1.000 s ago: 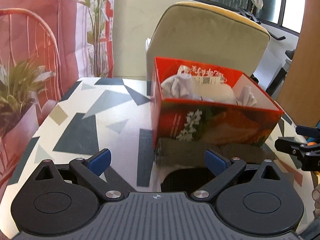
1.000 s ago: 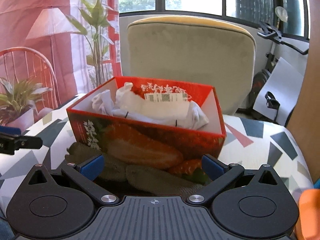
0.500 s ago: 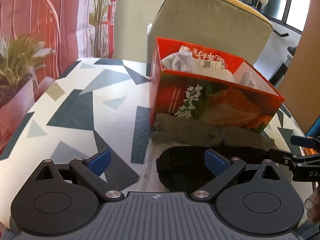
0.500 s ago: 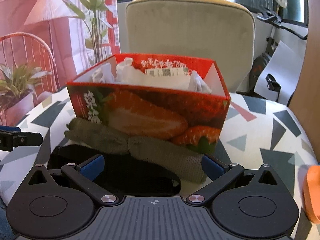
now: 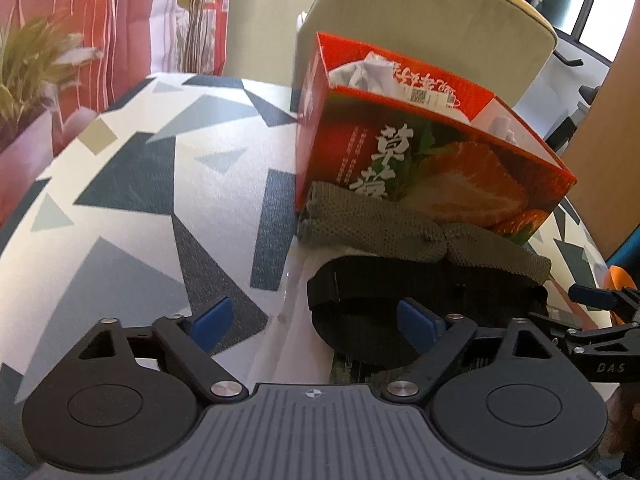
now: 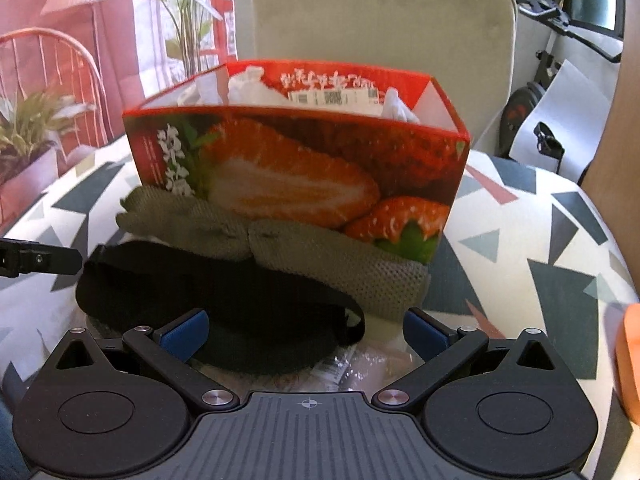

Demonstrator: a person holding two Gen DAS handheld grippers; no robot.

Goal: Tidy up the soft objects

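Soft stuff first: an olive knit piece (image 6: 280, 248) lies against the near wall of the strawberry box (image 6: 296, 160), with a black strap thing (image 6: 224, 304) just in front of it on the patterned table (image 5: 132, 208). Left gripper (image 5: 316, 320) has just been closing a bit but its jaws are still wide, gripping nothing, its right finger over the strap's near edge. Right gripper (image 6: 306, 330) is spread wide too, straddling the strap without pinching it.

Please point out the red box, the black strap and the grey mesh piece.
red box (image 6: 304, 176), right wrist view, front wall.
black strap (image 6: 224, 280), right wrist view, middle.
grey mesh piece (image 5: 372, 224), left wrist view, left half.
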